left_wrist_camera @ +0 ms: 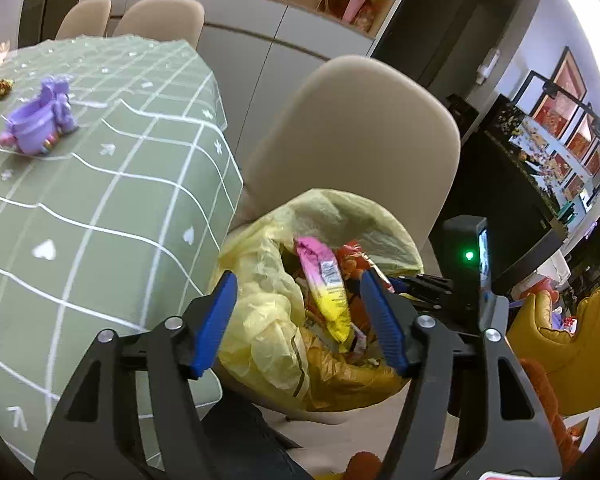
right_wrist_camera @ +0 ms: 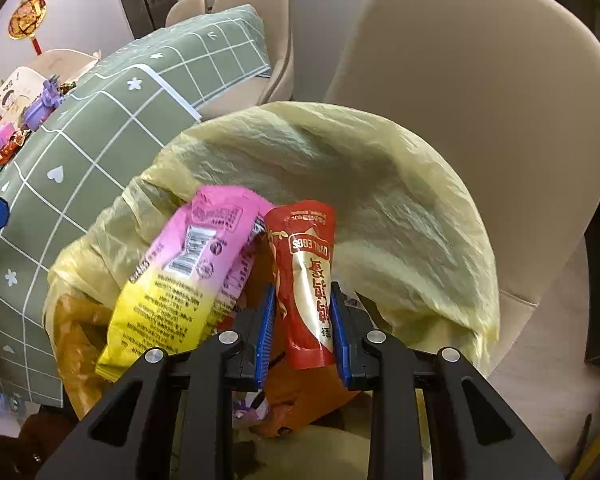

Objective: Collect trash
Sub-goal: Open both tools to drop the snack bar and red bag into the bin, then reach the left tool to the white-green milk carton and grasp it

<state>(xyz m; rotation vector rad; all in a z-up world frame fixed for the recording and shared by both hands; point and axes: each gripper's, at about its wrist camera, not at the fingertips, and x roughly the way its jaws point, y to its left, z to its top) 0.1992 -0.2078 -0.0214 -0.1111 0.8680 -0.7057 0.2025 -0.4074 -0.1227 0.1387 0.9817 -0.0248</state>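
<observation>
1. Two tools over the yellow bag (right_wrist_camera: 380, 184): the right tool (right_wrist_camera: 302, 320) grips the red pouch (right_wrist_camera: 308, 276), held just above the bag's mouth.
2. The pouch's long axis runs straight away from the tool, sealed top pointing far.
3. The left tool (left_wrist_camera: 300, 320) hangs open and empty; the pink-yellow wrapper (left_wrist_camera: 326, 292) lies in the bag below, long axis near-to-far.

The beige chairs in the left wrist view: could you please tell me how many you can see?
3. One large beige chair stands behind the yellow plastic trash bag; two smaller beige chairs stand at the green checked table's far end. Others may be hidden.
</observation>
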